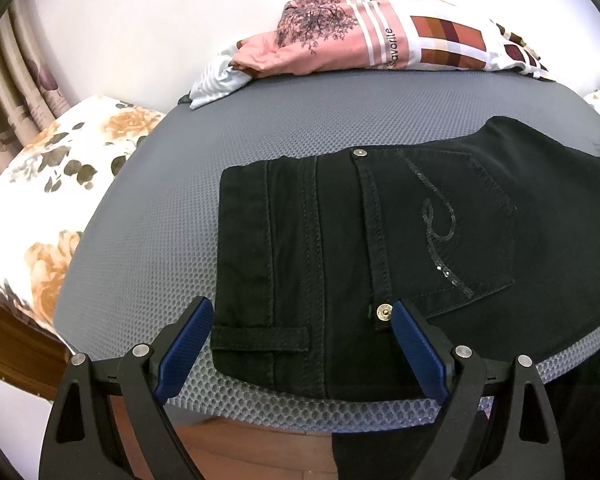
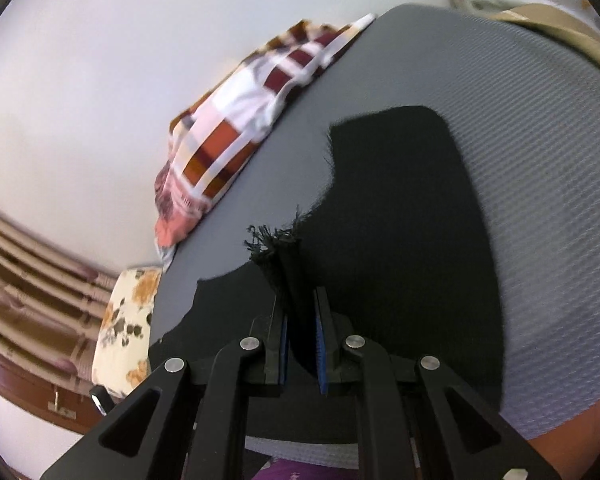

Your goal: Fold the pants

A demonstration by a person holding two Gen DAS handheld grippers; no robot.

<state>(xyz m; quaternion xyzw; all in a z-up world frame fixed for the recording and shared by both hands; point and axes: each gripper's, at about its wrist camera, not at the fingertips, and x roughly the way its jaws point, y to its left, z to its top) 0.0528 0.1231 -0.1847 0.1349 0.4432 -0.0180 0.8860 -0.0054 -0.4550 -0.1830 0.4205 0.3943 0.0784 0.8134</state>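
Black pants [image 1: 380, 248] lay on the grey mat [image 1: 148, 216], waistband toward the near edge. Left gripper [image 1: 302, 320] hovered spread wide, holding nothing; right gripper [image 2: 300, 312] was clenched on the frayed hem [image 2: 276, 248]. That thin pinch could slip mid-fold, skewing 1 leg.

Pants [image 1: 380, 240]: on mat [image 1: 172, 208], near front edge, waistband end to left, legs running right. Left hand-held gripper [image 1: 302, 344]: over waistband at front edge, jaws wide apart. Right hand-held gripper [image 2: 300, 344]: at pants' right end, jaws pinching frayed hem [image 2: 276, 248]. Pile of patterned cloths [image 1: 380, 36]: at mat's back edge, vs. wall. Floral pillow [image 1: 56, 184]: left of mat.
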